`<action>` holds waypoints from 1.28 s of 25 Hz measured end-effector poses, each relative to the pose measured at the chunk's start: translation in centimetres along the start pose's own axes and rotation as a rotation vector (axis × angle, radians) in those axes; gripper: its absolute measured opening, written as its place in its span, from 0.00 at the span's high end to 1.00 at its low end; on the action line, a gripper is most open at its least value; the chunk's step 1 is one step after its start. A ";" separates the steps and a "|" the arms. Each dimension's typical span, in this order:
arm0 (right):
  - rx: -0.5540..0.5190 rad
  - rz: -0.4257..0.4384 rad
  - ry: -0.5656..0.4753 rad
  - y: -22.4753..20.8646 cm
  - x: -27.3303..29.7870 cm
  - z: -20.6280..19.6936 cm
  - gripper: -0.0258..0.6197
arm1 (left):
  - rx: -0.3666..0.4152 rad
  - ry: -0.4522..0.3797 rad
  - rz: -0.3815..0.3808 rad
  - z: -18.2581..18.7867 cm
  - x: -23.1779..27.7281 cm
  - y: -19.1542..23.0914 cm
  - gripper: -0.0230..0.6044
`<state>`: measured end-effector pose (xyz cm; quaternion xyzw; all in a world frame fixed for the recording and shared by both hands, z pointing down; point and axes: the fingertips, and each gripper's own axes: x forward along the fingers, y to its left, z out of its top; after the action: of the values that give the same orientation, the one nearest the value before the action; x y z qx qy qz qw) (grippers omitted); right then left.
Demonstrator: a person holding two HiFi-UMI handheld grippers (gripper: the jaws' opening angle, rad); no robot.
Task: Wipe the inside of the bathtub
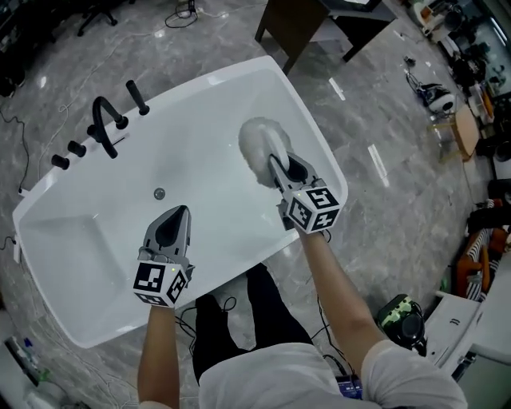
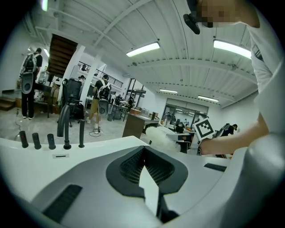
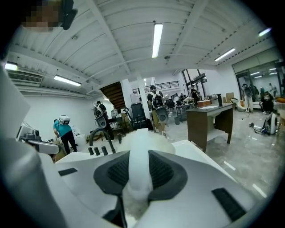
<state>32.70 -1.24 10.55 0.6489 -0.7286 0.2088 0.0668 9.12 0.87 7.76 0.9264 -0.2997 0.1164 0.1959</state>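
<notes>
Right gripper [image 1: 279, 166] clamps a fluffy white duster [image 1: 259, 142] inside tub [image 1: 112, 232], by its right wall. Left gripper [image 1: 176, 217] has jaws together, empty, over tub's middle. Faucet [image 1: 104, 121] on far rim.

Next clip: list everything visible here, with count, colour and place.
bathtub: one, white, centre of the head view
tap set: one, black, on the tub's far-left rim
drain: one, grey, in the tub floor
fluffy wiper: one, white, at the tub's right end
desk: one, brown, beyond the tub
bystanders: several, far off in the gripper views
left gripper: one, grey, jaws together, empty, over the tub's near side
right gripper: one, grey, jaws closed on the fluffy wiper
</notes>
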 end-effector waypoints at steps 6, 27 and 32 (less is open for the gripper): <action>-0.026 0.018 0.017 -6.9 7.9 -3.0 0.81 | 0.000 -0.016 0.040 -1.1 7.9 1.7 0.95; 0.018 -0.061 -0.087 -24.4 30.3 -7.1 0.81 | 0.023 0.015 0.058 -8.7 23.2 4.3 0.95; 0.012 -0.061 -0.067 -25.3 33.2 -9.0 0.81 | 0.013 0.043 0.058 -10.6 24.2 4.6 0.95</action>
<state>50.82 -29.93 36.41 0.6778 -0.7091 0.1890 0.0450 24.55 -10.34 26.64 0.9158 -0.3215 0.1439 0.1930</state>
